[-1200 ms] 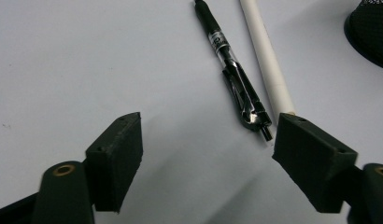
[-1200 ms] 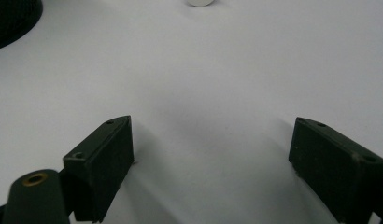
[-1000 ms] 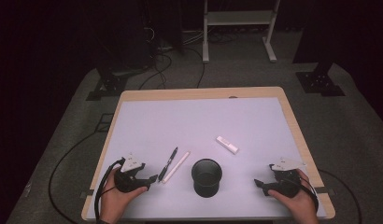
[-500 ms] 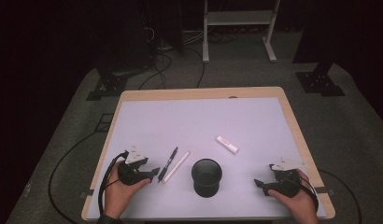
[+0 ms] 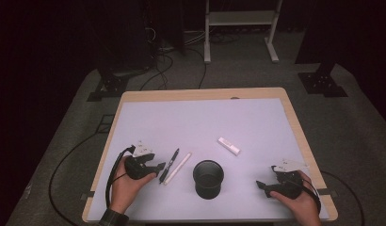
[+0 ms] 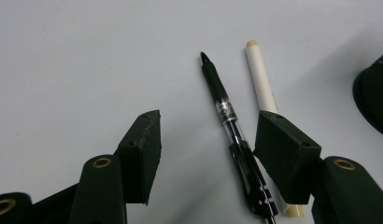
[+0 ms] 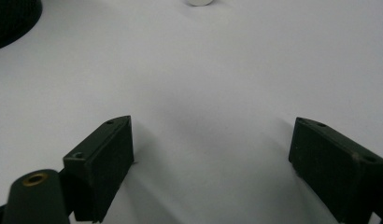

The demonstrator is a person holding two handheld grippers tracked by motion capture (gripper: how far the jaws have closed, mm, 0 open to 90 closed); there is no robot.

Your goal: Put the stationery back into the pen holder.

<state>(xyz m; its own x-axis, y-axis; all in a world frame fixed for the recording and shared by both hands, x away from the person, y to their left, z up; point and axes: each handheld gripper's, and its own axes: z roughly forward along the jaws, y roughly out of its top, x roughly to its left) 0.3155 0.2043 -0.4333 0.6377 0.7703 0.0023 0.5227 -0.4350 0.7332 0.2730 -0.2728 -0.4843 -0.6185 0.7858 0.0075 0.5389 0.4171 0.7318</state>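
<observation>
The black pen (image 5: 169, 165) lies flat, slanted, near the table's (image 5: 200, 117) front-left edge, apparently touching nothing.

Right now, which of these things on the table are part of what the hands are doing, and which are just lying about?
In the job:
- left gripper, its fingers just been closing around the pen, not yet pressing
- black pen

Lying about:
- white marker, beside the pen
- black cup
- white eraser
- right gripper, open over bare table

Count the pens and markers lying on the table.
2. A black pen lies just right of the left tool; a white marker lies beside it, toward the black cup. None seem hidden.
</observation>
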